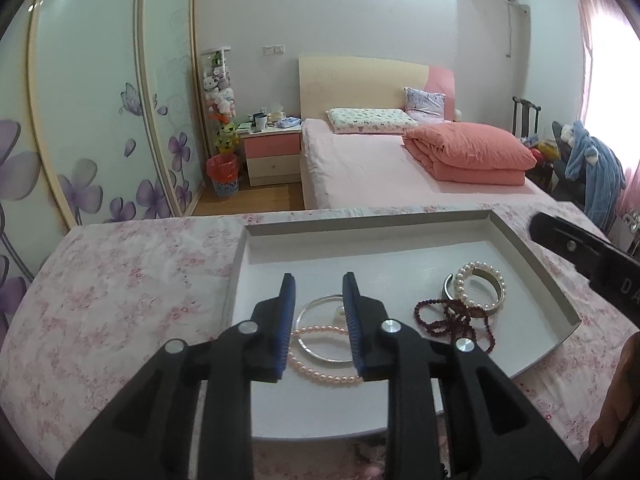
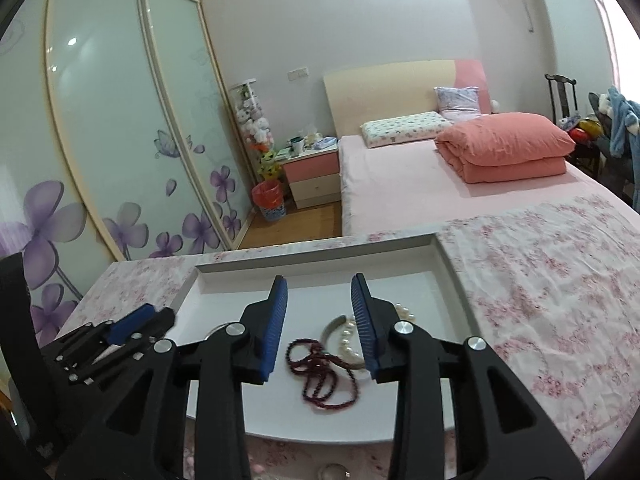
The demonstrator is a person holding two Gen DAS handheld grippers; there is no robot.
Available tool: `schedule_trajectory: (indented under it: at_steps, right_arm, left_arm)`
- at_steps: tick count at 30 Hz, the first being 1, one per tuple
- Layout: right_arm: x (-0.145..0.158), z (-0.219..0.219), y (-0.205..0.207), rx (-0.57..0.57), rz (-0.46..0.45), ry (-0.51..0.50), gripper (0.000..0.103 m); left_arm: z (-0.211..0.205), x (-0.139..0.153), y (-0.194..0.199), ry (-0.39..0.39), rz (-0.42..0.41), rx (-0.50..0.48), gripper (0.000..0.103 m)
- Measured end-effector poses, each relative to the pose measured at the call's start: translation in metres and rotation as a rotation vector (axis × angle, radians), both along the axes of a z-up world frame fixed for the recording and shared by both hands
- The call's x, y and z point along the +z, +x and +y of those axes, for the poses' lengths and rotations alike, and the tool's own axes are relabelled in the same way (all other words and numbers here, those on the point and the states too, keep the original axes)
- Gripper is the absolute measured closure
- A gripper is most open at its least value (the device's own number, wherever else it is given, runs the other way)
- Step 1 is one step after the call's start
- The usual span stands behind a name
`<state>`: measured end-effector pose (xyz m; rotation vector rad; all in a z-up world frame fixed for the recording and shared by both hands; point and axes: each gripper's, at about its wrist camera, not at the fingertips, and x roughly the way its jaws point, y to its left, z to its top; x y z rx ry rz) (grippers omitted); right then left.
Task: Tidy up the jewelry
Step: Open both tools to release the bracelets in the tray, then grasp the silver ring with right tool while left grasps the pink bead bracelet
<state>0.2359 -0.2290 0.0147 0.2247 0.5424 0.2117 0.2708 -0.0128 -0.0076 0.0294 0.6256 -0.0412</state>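
Jewelry lies flat inside the white tray [image 1: 536, 256]. Pink pearl strand [image 1: 320, 372] runs its long axis across the tray's near-left part, overlapped by a silver bangle [image 1: 316, 354]; both sit between the released fingers of the left gripper [image 1: 319, 292]. Dark red bead string [image 2: 320, 376] coils at the tray's near-right part, touching a white pearl bracelet [image 2: 348, 340] and cuff; the right gripper [image 2: 319, 294] hovers spread above them. Partial lettering "DA" shows on the right gripper's body.

Soft daylight from right window [image 1: 612, 92]; fisheye-bent edges, slight blur.
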Motion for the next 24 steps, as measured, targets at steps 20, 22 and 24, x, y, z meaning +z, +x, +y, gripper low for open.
schedule_trajectory:
  at_steps: [20, 22, 24]
  right_arm:
    - [-0.021, -0.025, -0.054, 0.03, 0.1, -0.041, 0.068]
    - [-0.029, -0.025, -0.058, 0.041, 0.132, -0.046, 0.068]
    - [-0.038, -0.025, -0.061, 0.056, 0.163, -0.052, 0.068]
  left_arm:
    - [0.051, 0.0, -0.064, -0.098, 0.043, 0.029, 0.067]
    - [0.054, -0.005, -0.073, -0.103, 0.056, 0.022, 0.064]
    - [0.056, -0.009, -0.082, -0.111, 0.067, 0.008, 0.061]
